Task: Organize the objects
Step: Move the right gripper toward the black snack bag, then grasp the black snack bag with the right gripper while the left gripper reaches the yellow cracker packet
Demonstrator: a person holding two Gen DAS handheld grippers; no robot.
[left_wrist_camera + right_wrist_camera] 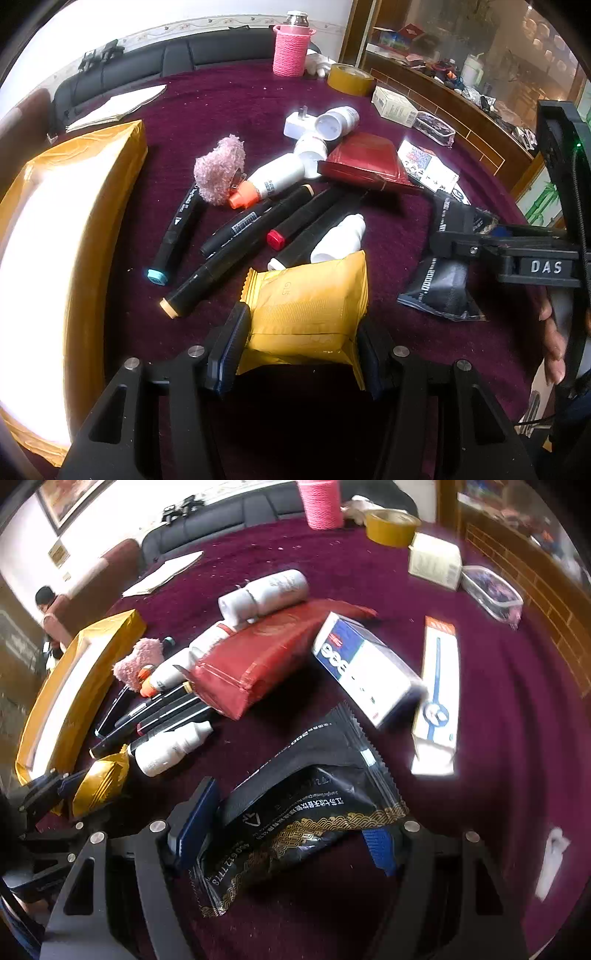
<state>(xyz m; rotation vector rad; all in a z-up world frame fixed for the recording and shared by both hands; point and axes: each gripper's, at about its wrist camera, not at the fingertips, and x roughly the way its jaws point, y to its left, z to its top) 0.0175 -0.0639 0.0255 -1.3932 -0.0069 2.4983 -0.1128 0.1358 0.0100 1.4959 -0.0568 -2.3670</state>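
1. The left gripper [301,354] has its jaws set about as wide as the yellow snack packet [306,310] between them; both pads press the packet's sides, so it is gripped, at the near edge of the maroon tablecloth [229,103]; the same packet shows at the far left of the right wrist view [101,781], with the left tool's fingers behind it.
2. The right gripper [288,830] is closed partway on a black snack packet [303,797]; the left pad lies against the packet's edge, the right blue pad is partly hidden under the wrapper; from the left wrist view the right tool clamps the packet [439,284] across its middle.
3. Whether either packet is lifted clear of the cloth or resting on it, I cannot tell.
4. Black markers [236,247]: four counted in the left view, lying side by side between the packets and the pile; caps are teal, red and tan; one marker's ends are partly hidden.
5. White bottles [275,177]: about four; one with an orange cap, one small dropper bottle [341,238] just beside the yellow packet, two stacked at the pile's far side.
6. One red pouch [364,160] leaning on the bottles; one pink fluffy item [219,170] touching the orange cap.
7. One gold box [70,221] at the left; one pink knitted flask [291,48] and one tape roll [351,79] at the far edge.
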